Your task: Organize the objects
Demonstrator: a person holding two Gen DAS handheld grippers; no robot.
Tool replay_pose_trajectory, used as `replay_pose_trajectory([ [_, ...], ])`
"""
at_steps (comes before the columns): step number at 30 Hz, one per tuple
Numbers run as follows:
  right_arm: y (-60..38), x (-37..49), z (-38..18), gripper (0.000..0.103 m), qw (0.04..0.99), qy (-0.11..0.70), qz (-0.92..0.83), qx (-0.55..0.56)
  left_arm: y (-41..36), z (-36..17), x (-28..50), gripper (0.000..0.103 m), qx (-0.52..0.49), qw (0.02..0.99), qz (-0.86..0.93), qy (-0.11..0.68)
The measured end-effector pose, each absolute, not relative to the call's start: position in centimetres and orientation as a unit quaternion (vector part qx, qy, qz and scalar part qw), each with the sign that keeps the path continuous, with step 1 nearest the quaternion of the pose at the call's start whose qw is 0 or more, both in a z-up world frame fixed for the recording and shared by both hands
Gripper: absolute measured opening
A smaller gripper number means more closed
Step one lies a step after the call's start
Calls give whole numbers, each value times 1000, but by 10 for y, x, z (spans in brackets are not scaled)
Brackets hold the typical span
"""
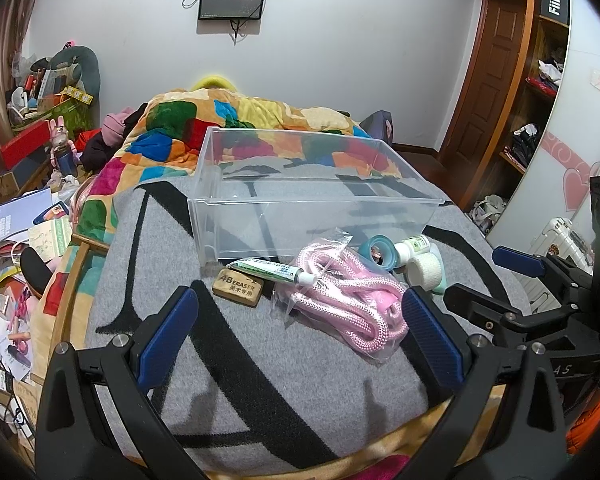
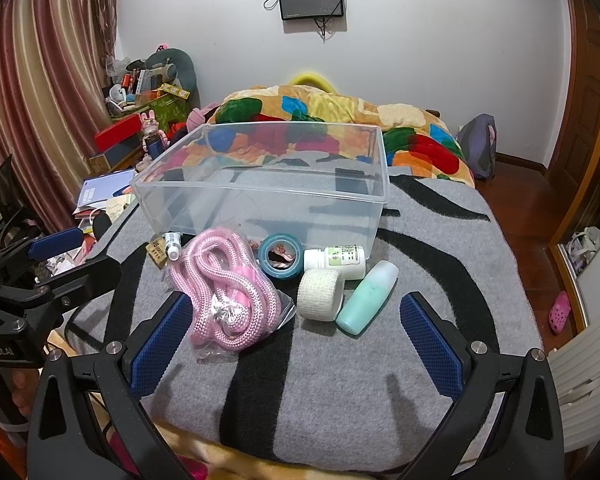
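Note:
A clear plastic bin [image 1: 412, 196] [image 2: 382, 196] stands empty on the grey blanket. In front of it lie a brown 4B eraser [image 1: 238, 285] [image 2: 157, 252], a tube of ointment [image 1: 274, 270], a bagged pink rope [image 1: 348, 300] [image 2: 224, 300], a blue tape roll [image 1: 378, 254] [image 2: 281, 260], a white pill bottle [image 1: 414, 246] [image 2: 336, 260], a white bandage roll [image 1: 424, 268] [image 2: 320, 290] and a mint green bottle [image 2: 366, 298]. My left gripper [image 1: 300, 328] is open and empty, just short of the rope. My right gripper [image 2: 296, 332] is open and empty, near the rope and bandage roll.
The grey and black blanket [image 2: 440, 280] covers the bed end, with a colourful quilt [image 1: 228, 120] behind the bin. Cluttered papers and boxes [image 1: 20, 220] lie on the left. A wooden wardrobe [image 1: 500, 80] stands at the right.

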State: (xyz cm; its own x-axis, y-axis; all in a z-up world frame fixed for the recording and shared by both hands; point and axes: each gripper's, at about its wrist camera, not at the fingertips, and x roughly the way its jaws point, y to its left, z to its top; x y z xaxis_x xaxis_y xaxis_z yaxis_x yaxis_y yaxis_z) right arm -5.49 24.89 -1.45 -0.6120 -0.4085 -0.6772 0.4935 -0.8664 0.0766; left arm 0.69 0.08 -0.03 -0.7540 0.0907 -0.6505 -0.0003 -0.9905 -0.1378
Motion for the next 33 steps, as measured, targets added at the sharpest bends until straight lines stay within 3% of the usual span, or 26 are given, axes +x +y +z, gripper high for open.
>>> replay_pose_trajectory([
  [20,249,-57,-16,103,253,54,-895,364,0,-1,6,102,-352,26,933,-67],
  [24,249,-55,-19,102,254,51,-894,365,-6,-6,2,80,-363,31,928,-73],
  [33,257,-71,-31,71,251,32,-882,398,-35,-32,-20,68,-402,-3,913,-69],
])
